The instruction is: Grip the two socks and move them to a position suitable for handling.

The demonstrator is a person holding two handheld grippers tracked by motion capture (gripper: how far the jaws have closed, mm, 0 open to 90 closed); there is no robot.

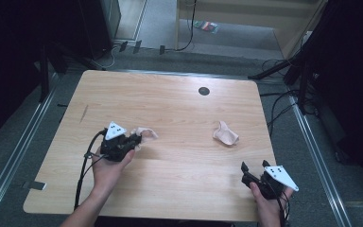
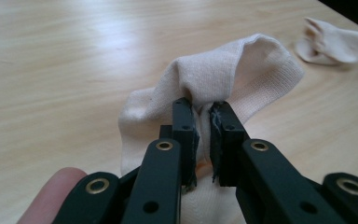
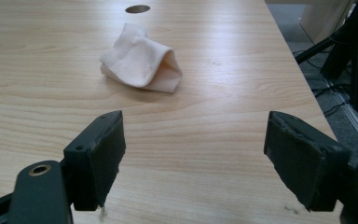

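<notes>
**Pale wooden bench, two cream socks**

Left claw (image 2: 204,140) is clenched on a fold of the near sock (image 2: 223,79), which lies bunched on the bench (image 1: 179,165). Right claw (image 3: 191,158) stands wide open, holding nothing, low over bare wood. Beyond it rests the second sock (image 3: 140,60), crumpled, well apart from the first.

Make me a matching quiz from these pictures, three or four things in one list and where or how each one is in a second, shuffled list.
Things:
1. left gripper
2. right gripper
3. far sock
4. round hole

States:
A. lying loose on the table
B. fingers wide apart over bare wood
C. near the table's far edge
D. fingers pinching a sock

Pairs: 1-D, 2-B, 3-A, 4-C
</notes>
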